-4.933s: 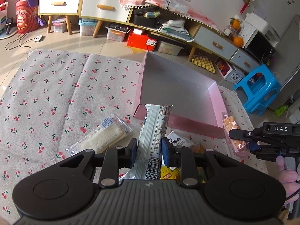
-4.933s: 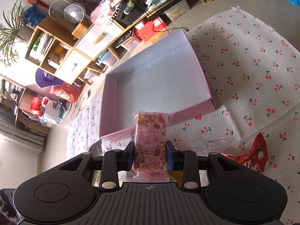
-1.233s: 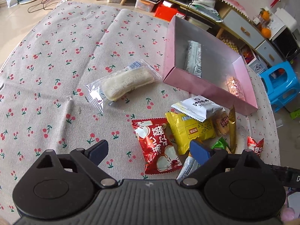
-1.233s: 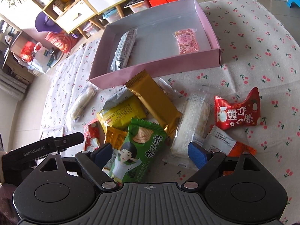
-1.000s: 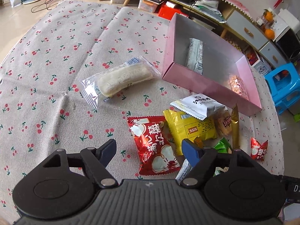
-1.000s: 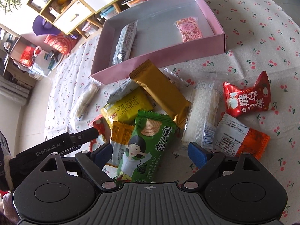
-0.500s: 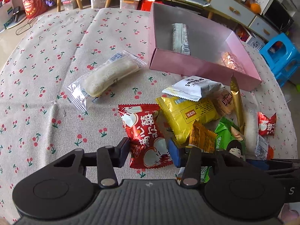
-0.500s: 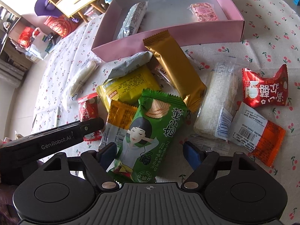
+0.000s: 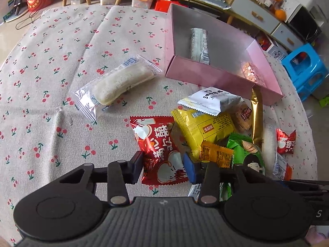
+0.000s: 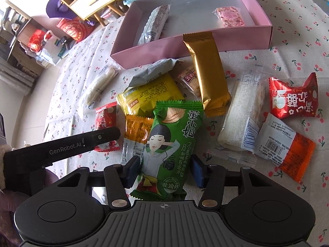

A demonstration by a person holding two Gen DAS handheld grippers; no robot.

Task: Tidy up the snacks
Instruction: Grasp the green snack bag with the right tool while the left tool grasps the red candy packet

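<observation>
Between the fingers of our left tool [image 9: 163,167] lies a red snack packet [image 9: 162,150] with white characters and white round shapes printed on it; the jaws stand partly open, one pad at each side edge of its near end, and we cannot tell whether they touch it. Our right tool [image 10: 164,173] is likewise partly open around the near end of a green chip packet [image 10: 171,142], which shows a drawn woman and potato slices; small gaps show at both pads.

We count two tools and one pink box [image 10: 164,49] at the far side of the cherry-print cloth [image 9: 61,41] covering the desk. Inside the box are two snacks: a long silver-grey bar [image 10: 154,23] on the left and a small pink-speckled packet [image 10: 230,17] on the right.

Outside the box we count eleven packets. Just beyond the green one lie an orange packet [image 10: 136,132], a yellow packet [image 10: 149,96], a grey-white packet [image 10: 153,72], a clear-wrapped biscuit [image 10: 189,80] and a gold bar [image 10: 206,72] whose far end leans on the box wall. To the right are a clear-wrapped rice cake [image 10: 241,111], a white-and-orange packet [image 10: 283,144] and a second red packet [image 10: 294,98]. Far left, apart from the heap, lies a clear-wrapped pale roll [image 9: 121,84].
</observation>
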